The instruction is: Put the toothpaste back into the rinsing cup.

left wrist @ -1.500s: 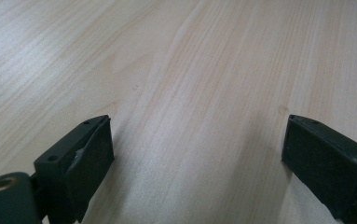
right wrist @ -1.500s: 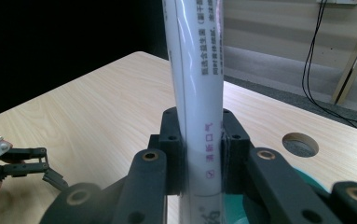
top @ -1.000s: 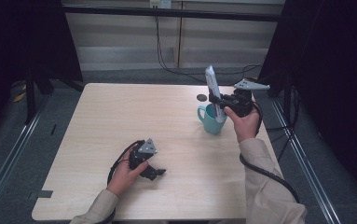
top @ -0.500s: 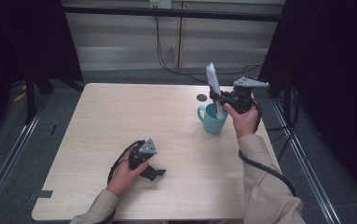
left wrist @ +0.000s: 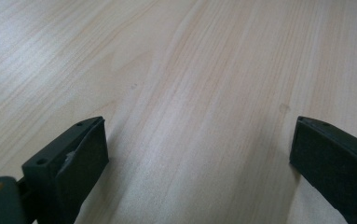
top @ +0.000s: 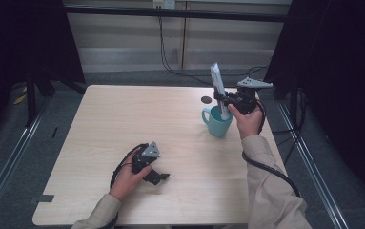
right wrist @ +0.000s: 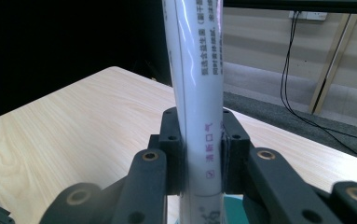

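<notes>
Risk of tipping: right gripper (top: 224,99) pinching a white tube (right wrist: 198,93) upright, lower end dipping into the teal mug (top: 217,122) near the table's (top: 123,114) far right edge. Could drag the mug over if tilted against its rim. Left gripper (top: 157,176) resting on the wood, jaws spread, empty.

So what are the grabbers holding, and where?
The right gripper pinches a white printed tube around its lower middle, above the teal mug. The left gripper holds nothing.
</notes>
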The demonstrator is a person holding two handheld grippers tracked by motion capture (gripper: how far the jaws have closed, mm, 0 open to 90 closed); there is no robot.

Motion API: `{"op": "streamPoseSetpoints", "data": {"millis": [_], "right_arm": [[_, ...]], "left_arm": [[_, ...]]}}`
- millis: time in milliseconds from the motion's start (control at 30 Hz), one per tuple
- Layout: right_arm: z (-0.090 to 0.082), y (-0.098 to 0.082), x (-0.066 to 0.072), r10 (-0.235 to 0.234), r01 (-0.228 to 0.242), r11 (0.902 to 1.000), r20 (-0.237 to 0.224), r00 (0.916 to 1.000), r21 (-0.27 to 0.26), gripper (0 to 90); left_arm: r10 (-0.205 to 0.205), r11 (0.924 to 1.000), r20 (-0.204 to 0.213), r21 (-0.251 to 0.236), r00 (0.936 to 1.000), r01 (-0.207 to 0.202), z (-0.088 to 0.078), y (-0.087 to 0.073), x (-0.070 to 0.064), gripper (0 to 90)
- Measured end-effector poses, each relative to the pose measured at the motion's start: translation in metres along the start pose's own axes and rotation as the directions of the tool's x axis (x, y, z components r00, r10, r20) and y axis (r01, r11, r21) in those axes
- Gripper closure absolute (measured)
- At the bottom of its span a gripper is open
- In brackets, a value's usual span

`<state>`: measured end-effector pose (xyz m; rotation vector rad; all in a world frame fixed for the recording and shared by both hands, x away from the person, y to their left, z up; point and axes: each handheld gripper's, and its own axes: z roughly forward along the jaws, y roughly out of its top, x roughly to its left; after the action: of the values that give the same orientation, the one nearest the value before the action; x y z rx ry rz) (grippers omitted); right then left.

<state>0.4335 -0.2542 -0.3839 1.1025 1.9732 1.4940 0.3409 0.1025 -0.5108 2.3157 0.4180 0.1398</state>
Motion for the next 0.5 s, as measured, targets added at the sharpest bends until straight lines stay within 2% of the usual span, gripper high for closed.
{"op": "streamPoseSetpoints", "data": {"millis": [500], "right_arm": [[0.012, -0.01, -0.007, -0.005, 0.005, 0.9998, 0.016, 0.9999, 0.021, 74.8]], "left_arm": [[0.003, 1.0, 0.002, 0.002, 1.0, -0.003, 0.0, 0.0, 0.0, 3.2]]}}
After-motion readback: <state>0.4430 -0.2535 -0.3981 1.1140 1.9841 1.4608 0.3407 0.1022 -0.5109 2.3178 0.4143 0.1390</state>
